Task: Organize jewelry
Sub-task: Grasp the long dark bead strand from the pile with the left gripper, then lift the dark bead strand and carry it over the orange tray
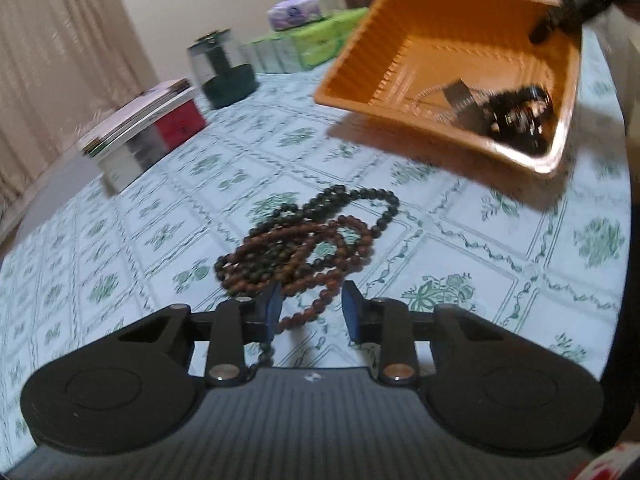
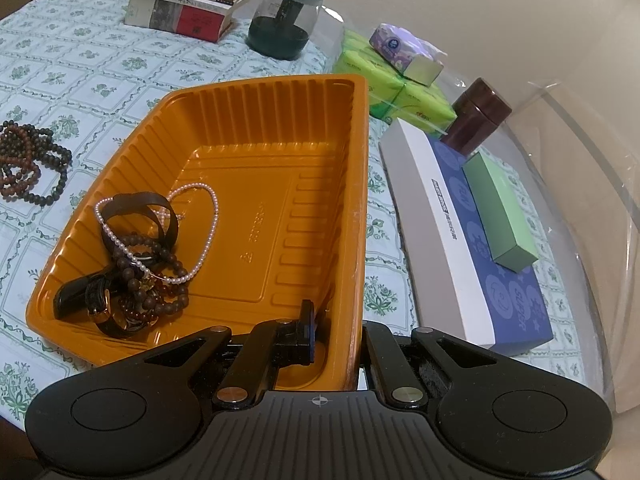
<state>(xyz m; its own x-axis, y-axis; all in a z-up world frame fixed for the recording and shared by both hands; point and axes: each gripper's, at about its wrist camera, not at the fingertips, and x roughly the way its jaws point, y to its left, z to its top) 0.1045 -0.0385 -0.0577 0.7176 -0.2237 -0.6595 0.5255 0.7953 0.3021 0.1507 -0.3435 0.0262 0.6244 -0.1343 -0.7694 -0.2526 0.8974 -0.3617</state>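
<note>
Beads [image 1: 308, 240], dark and reddish strands tangled in a heap, lie on the surface [image 1: 500, 240] just ahead of the left hand-held gripper [image 1: 311, 308]; one strand runs between its partly open fingers, unpinched. The right hand-held gripper [image 2: 340, 332] is clamped on the orange tray [image 2: 280, 152] wall, tray tilted, long axis pointing away, jewelry [image 2: 140, 256] inside. A nearby box [image 2: 512, 280] reads "SUPER".

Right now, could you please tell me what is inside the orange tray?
The orange tray holds a pearl strand, dark bead bracelets and a black-strapped watch, piled in one corner. Whatever lies beneath that pile is covered.
</note>
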